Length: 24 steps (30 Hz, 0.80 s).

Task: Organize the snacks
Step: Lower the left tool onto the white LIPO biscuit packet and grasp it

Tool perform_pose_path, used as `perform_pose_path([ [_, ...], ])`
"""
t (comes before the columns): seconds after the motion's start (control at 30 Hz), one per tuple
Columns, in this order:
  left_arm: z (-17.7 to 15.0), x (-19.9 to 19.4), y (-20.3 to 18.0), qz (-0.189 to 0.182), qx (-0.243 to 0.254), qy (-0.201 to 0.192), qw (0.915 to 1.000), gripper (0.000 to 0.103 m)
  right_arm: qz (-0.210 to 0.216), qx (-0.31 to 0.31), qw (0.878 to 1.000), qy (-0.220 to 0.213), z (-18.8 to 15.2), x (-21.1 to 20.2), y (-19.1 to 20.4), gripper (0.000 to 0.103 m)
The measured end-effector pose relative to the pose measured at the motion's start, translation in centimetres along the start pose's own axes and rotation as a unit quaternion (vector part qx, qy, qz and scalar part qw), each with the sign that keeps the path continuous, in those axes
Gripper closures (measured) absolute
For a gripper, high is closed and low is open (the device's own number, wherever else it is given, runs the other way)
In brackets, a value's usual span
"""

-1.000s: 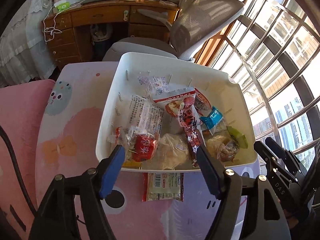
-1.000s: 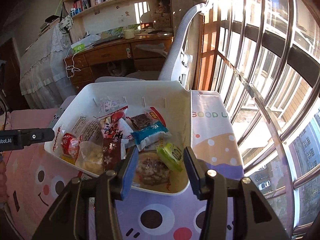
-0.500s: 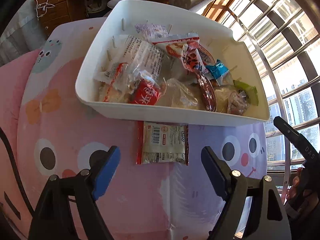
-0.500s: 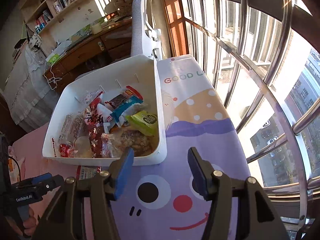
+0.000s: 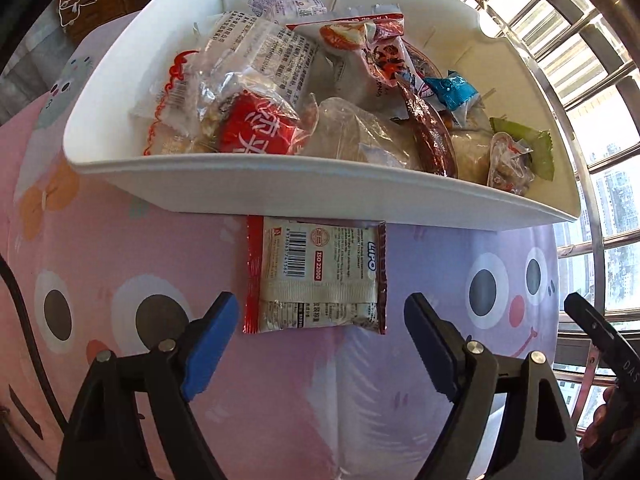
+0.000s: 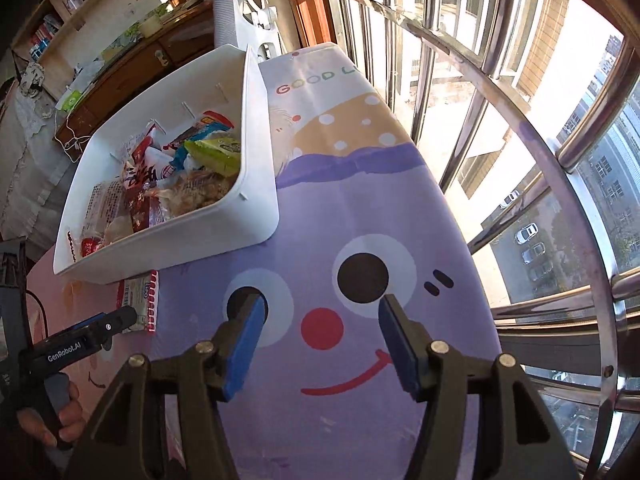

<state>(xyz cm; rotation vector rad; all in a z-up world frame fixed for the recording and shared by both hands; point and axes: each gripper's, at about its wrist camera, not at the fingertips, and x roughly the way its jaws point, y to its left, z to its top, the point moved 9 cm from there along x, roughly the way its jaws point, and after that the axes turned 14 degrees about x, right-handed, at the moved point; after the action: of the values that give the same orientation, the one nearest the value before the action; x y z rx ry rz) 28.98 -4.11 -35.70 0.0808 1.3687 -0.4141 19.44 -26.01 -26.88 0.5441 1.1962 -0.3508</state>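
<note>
Snacks heaped in white bin

Far edge of the flat Lipo packet tucked out of sight under the white bin's near wall; in the right wrist view, most of that packet hidden behind the bin and the left gripper's tip. Lower snacks in the bin buried beneath the red wrapper and clear bags, contents unreadable. Small print on the packet too fine to read. Right gripper cut off at the left wrist view's right edge, only one dark finger showing. Holding hand cropped at the left edge. Desk and bookshelf items too small to identify.
</note>
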Motion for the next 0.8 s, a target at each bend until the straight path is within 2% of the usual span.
perform_pose_path([
  [0.2,0.4,1.6,0.1,0.021,0.000,0.005,0.9998,0.019,-0.005,-0.005,0.999,0.035,-2.5,1.2,0.2,0.043],
  [0.4,0.2,2.7,0.0,0.044,0.008,0.000,0.9990,0.019,-0.009,-0.011,0.999,0.045,-3.2,1.6,0.2,0.043],
  [0.8,1.3,2.6,-0.1,0.057,0.019,-0.009,0.9982,0.038,-0.013,0.003,0.999,0.048,-3.2,1.8,-0.6,0.043],
])
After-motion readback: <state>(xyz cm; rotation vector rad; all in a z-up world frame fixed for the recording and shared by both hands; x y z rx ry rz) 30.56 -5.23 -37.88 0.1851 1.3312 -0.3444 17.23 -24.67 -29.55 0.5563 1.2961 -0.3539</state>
